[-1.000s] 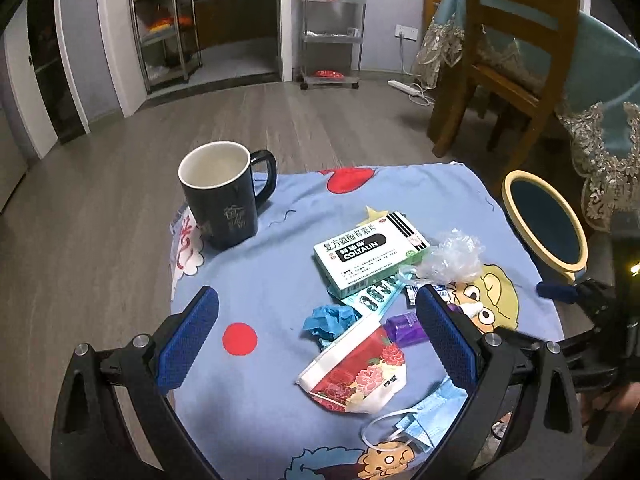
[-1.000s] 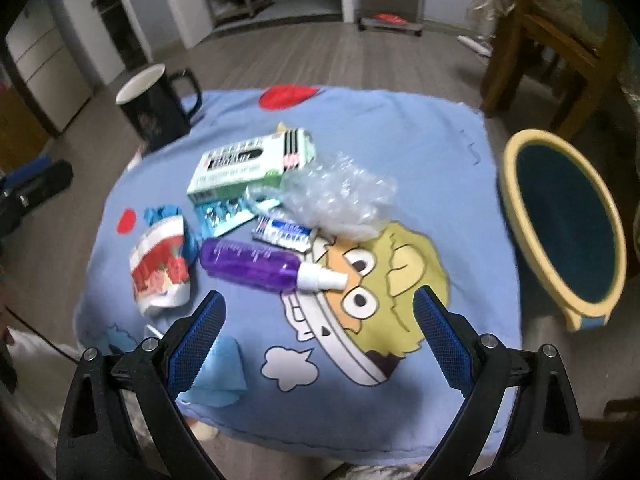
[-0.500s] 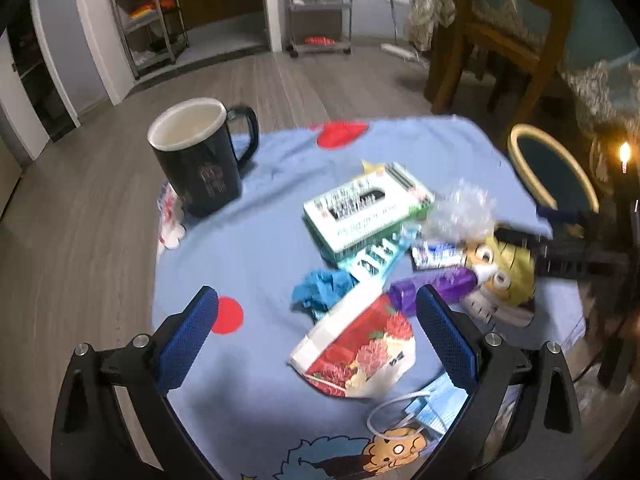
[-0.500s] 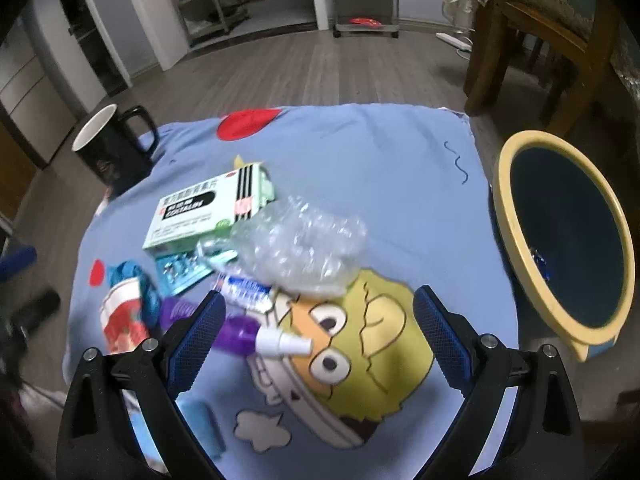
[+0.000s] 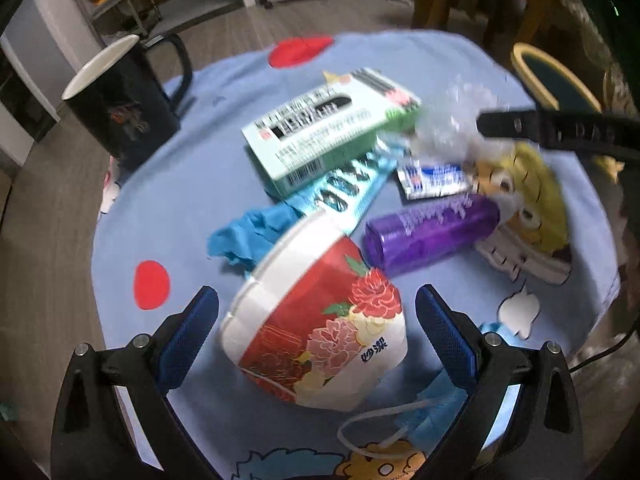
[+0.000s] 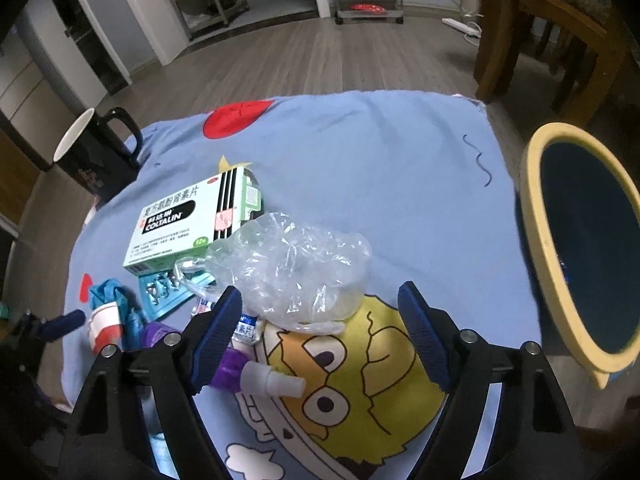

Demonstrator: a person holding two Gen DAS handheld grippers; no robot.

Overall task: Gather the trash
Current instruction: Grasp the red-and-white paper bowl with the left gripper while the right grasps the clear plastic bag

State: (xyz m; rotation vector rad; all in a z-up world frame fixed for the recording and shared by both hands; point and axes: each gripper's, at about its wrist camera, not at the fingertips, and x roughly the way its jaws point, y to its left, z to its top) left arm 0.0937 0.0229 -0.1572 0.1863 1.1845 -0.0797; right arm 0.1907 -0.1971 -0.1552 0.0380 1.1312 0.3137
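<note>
- Clear crumpled plastic bag [image 6: 292,268] lies just beside the green medicine box [image 6: 188,224], between my right gripper [image 6: 320,330] pads; jaws closing, not yet touching.
- I judge it featherlight, slippery, springy: pinch the bunched middle.
- Left gripper [image 5: 316,340] stands open around the red paper cup [image 5: 316,328], nearer me than the box; thin-walled, crushable.

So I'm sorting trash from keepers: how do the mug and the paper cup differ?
The black mug stands upright at the cloth's edge; the red floral paper cup lies on its side between the left gripper's open fingers. The mug looks rigid with a handle; the paper cup has none and seems squashed. Both have white around the rim.
</note>
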